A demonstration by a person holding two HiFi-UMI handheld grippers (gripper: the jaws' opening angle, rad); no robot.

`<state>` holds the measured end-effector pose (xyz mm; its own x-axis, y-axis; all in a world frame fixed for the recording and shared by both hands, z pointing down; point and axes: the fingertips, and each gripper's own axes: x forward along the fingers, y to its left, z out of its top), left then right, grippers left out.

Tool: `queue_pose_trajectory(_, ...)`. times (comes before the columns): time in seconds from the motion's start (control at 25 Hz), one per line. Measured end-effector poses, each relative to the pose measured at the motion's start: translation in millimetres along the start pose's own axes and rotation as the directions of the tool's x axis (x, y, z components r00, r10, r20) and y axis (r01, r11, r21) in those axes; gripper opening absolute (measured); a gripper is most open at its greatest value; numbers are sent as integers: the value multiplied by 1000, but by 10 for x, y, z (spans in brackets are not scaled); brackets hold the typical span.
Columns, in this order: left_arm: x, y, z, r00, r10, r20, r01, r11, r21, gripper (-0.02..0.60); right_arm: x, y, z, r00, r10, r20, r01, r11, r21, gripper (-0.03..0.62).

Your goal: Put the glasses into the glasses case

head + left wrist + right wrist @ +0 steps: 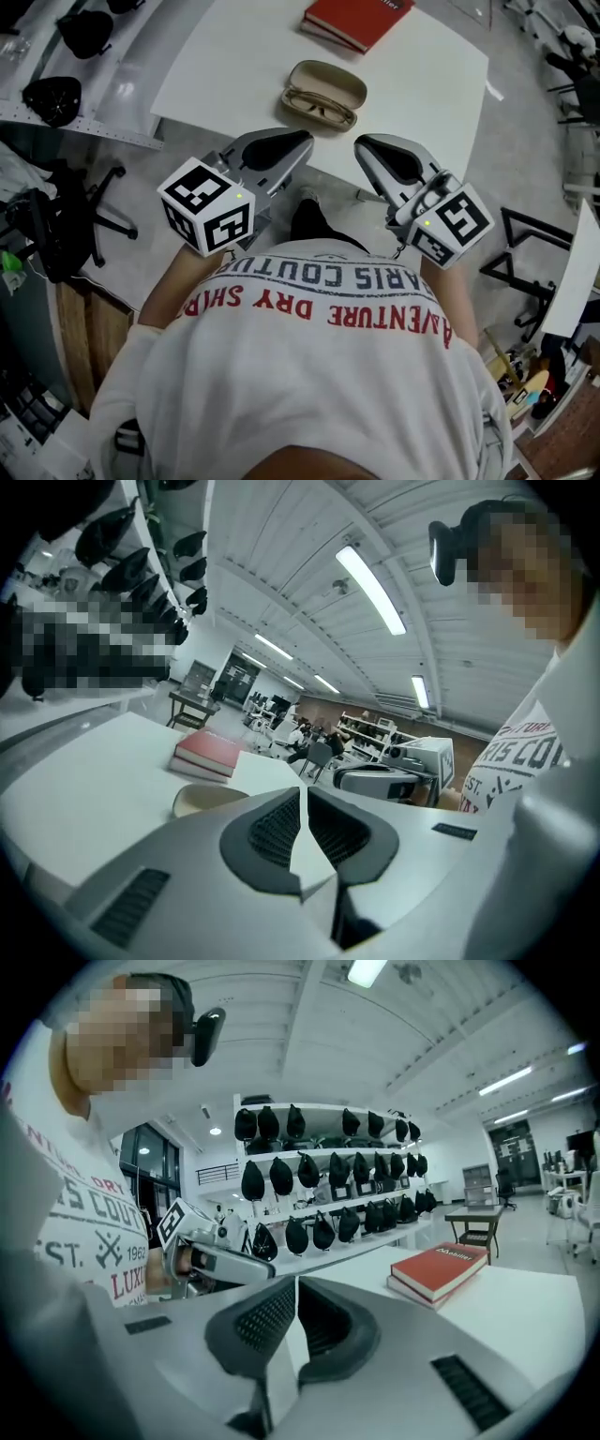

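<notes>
In the head view a beige glasses case (325, 82) lies open near the front edge of the white table (234, 66). A pair of thin-framed glasses (319, 105) rests in its near half. Both grippers hang in front of the table edge, short of the case and close to the person's chest. My left gripper (306, 141) is shut with nothing between its jaws; past its tip (302, 794) the left gripper view shows part of the case (202, 799). My right gripper (360, 143) is also shut and empty (296, 1283). The case is hidden in the right gripper view.
A red book (356, 19) lies at the table's far side, beyond the case. Left of the table stand a shelf with black helmets (56, 98) and an office chair (89, 225). A black metal frame (534, 253) stands on the floor at the right.
</notes>
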<state>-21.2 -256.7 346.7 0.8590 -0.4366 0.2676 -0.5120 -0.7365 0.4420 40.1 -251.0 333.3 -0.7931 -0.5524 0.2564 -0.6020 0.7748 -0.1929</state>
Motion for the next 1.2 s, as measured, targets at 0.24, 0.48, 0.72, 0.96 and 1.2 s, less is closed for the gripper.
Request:
queue_pose_trajectory(0.24,-103,-306,11,999,-35,26,34,999,30,46,-207,269,-9,999,-29,23,29,1000,-5,23)
queue_pose_trajectory(0.48,-159,-423,5,999,-38,29,37,999,34,46,-268,341,27,998,-51,41,52,999,-17,23)
queue_pose_trajectory(0.72,-158,-397,14,999,-28,27,27,999,39,46,-257,317,15,998,-62,33,63,997,-34,23)
queue_pose_trajectory(0.96,-89,-343,-1,1000,-22,13,22,999,29,46,-221,236,-26,998,-67,18,67,997,-45,23)
queue_pose_trajectory(1.2,18,-248,29,1000,-15,7,15,1000,23,46,-157,101,4,998,-61,13,62,996,-63,23)
